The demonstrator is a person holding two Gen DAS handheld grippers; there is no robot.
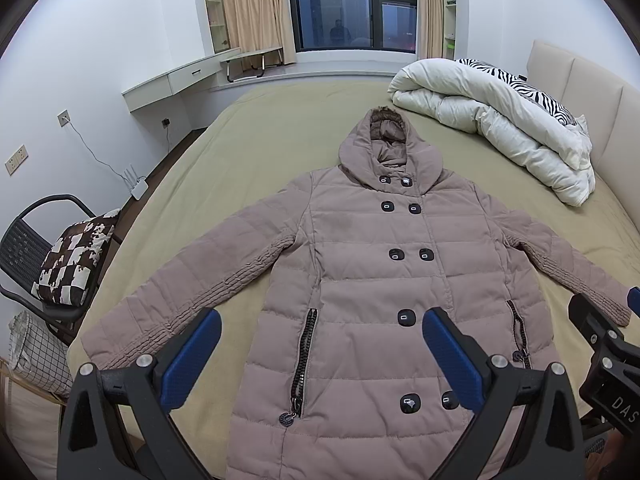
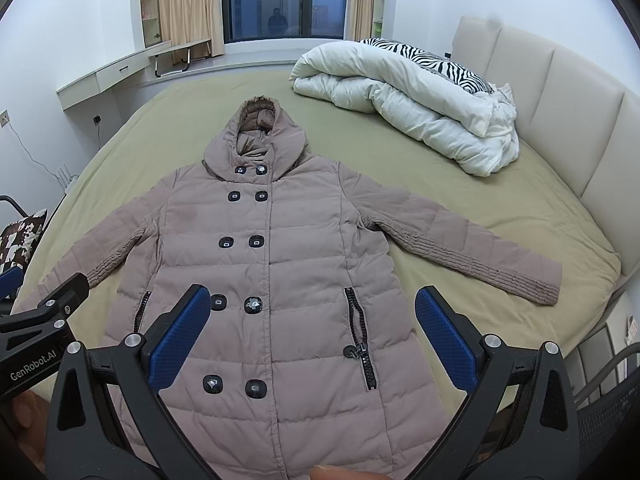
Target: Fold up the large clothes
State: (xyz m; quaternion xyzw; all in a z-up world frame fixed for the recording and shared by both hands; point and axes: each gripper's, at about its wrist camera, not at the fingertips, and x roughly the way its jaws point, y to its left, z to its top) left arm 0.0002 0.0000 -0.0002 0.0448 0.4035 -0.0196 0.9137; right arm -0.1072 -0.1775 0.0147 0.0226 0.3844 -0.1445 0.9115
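A taupe quilted hooded coat (image 1: 360,264) lies flat and face up on the bed, buttoned, hood pointing to the window, both sleeves spread out to the sides. It also shows in the right wrist view (image 2: 280,256). My left gripper (image 1: 320,340) is open and empty, held above the coat's lower left part. My right gripper (image 2: 312,320) is open and empty, held above the coat's lower right part. The right gripper's body shows at the right edge of the left wrist view (image 1: 600,344), and the left gripper's body at the left edge of the right wrist view (image 2: 40,320).
The bed has an olive sheet (image 1: 256,148) and a beige headboard (image 2: 560,92) at the right. A rolled white duvet (image 2: 420,108) with a zebra pillow (image 2: 436,64) lies at the far right. A black chair (image 1: 44,248) with a patterned cushion stands left of the bed.
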